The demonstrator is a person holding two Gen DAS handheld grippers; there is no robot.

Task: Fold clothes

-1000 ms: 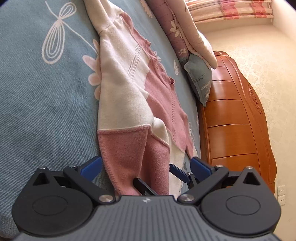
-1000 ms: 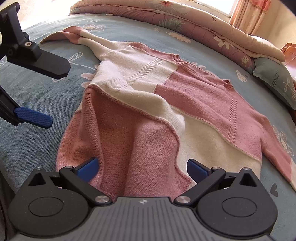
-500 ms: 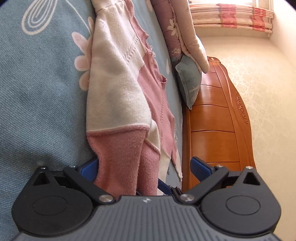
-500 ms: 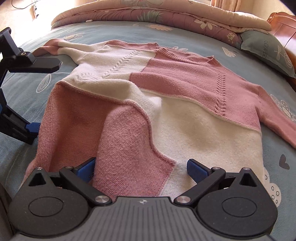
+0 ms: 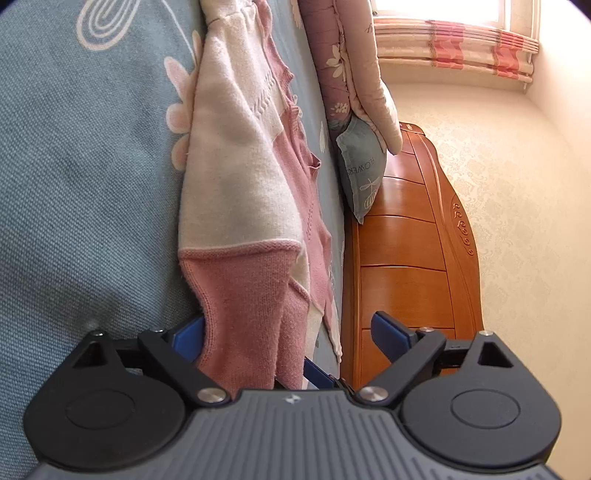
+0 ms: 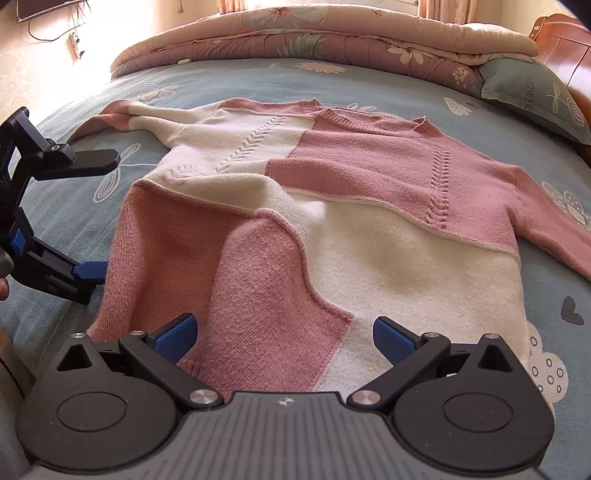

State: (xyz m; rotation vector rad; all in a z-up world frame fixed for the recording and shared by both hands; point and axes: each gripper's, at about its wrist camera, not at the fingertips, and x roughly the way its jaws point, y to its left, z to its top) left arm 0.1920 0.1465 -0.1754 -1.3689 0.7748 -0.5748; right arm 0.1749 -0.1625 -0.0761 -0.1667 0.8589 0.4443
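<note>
Both jaws stand wide apart: the left hand-held gripper (image 5: 290, 332) and right hand-held gripper (image 6: 284, 334) each straddle the sweater (image 6: 332, 206) hem on the bed (image 6: 92, 206), gripping nothing.

Bright window (image 5: 439, 11) daylight, soft shadows, sharp focus, fisheye-curved edges.

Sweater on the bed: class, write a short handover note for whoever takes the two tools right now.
Left tool: open, at the sweater's pink hem corner, fabric between its fingers.
Right tool: open, over the hem at the pink and cream join.
Sweater: spread on the blue bedsheet, neckline towards the quilt, both sleeves out to the sides.
Done: nothing folded, apart from a rumpled lower corner.
Left: grip the hem, fold.
</note>
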